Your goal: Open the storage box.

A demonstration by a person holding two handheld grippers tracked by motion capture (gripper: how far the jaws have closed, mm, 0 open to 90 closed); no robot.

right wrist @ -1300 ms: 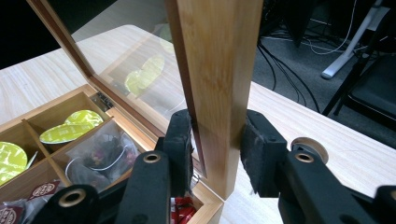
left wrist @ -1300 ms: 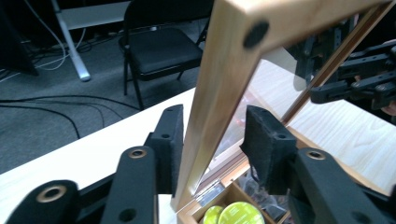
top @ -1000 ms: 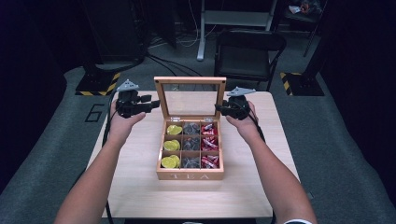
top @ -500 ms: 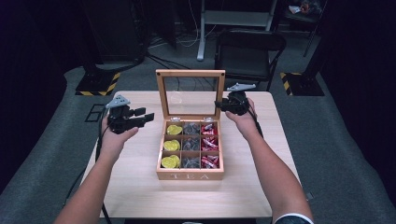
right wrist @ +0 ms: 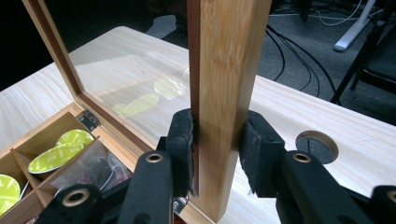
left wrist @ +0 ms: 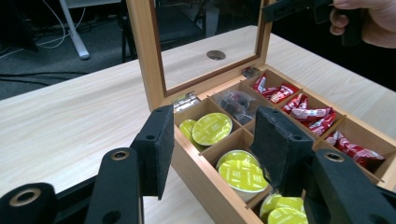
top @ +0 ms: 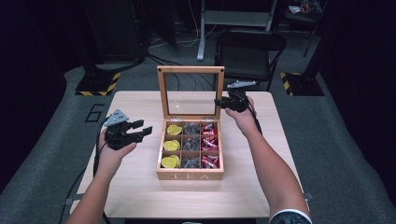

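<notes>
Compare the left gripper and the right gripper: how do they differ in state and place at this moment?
The right gripper is shut on the lid frame of the tea box and holds it upright; the left gripper is open and holds nothing. The right gripper is at the lid's right side, while the left gripper is beside the box's left wall, pointing at the yellow capsules. Both have black padded jaws.

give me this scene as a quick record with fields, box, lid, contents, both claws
box: wooden tea box on the table, open
lid: glass-paned lid upright
contents: yellow-green capsules in the left column, dark clear packets in the middle, red sachets in the right
right claw: right claw shut on the lid's side frame
left claw: left claw open, holding nothing, beside the box's left wall, aimed at the capsules
</notes>
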